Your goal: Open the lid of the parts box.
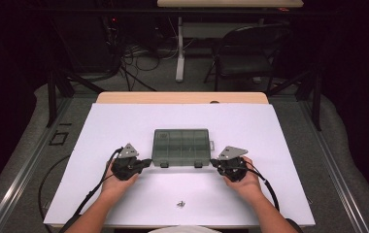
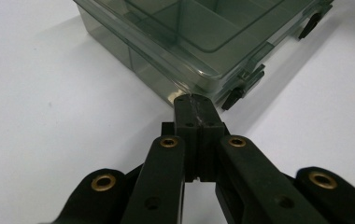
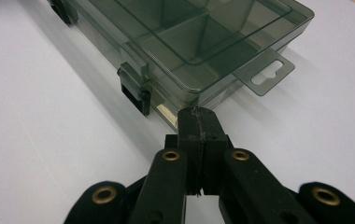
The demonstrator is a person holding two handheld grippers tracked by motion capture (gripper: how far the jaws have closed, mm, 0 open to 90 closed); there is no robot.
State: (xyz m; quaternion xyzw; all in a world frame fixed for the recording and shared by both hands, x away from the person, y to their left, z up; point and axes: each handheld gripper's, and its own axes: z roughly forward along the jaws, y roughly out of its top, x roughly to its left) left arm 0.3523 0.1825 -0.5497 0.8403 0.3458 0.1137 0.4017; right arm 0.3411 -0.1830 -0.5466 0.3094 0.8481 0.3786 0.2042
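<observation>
— Organizer box [image 1: 181, 147], smoky clear plastic with its lid down, lies flat in the middle of the white table sheet [image 1: 124, 121]. Its two black latches [image 1: 163, 165] face the person, and a hang tab [image 3: 264, 72] sticks out of its right end. Where do the grippers stand?

— One at each near corner. The left gripper [image 2: 195, 103] has its jaws pressed flat together with nothing between them, its tip right at the box's front left corner; whether it touches the wall cannot be told. The right gripper [image 3: 198, 117] is closed up on nothing in the same way, at the front right corner, just below the tab.

— How would the box handle?

— Light, most likely. The compartments seen through the lid look empty, and the walls are thin. It is stiff enough to keep its shape, but smooth plastic on a smooth sheet will probably skate away from a push on one corner alone. Pressing from both ends at once would pin it.

— And where should a gripper take hold?

— For opening, at a latch: a closed tip hooked under the latch's lower edge could flip it up while the other gripper steadies the box. For lifting, the short end walls or the tab would suit opened jaws; the lid's broad top offers nothing to pinch.

— Anything else on the sheet?

— A small metal piece [image 1: 181, 204] lies near the front edge, well apart from the box, too small to identify.
</observation>
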